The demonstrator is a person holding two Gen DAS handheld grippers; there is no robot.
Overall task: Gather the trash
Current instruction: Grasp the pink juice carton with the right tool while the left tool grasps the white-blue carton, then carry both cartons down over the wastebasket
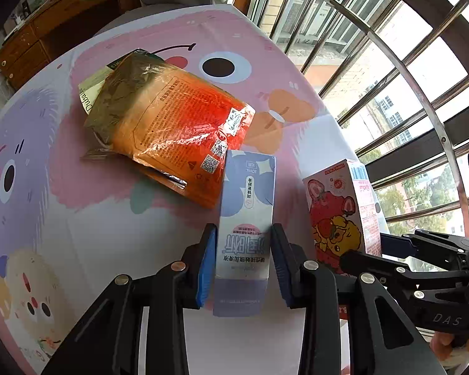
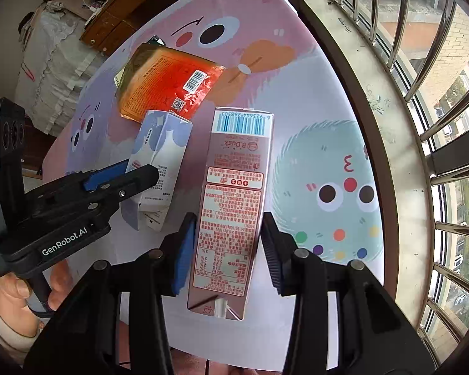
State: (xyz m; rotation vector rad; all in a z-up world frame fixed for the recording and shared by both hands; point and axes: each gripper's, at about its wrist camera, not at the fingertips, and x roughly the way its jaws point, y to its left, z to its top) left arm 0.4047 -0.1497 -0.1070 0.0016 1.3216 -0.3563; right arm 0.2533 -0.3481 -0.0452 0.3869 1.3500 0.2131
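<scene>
Cartons | pale blue-and-white cardboard box (image 1: 245,218) between spread left gripper (image 1: 244,265), beside crinkly orange foil pouch (image 1: 168,125) | pink strawberry-print carton (image 2: 231,206) between spread right gripper (image 2: 225,250), right of pouch | probably light, crushable; pinch mid-walls gently

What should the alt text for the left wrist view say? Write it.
The left tongs straddle a pale purple and white carton on a cartoon-printed tablecloth, their pads just clear of its sides. A crinkled orange packet lies behind it; the right tongs reach for a strawberry carton.
</scene>
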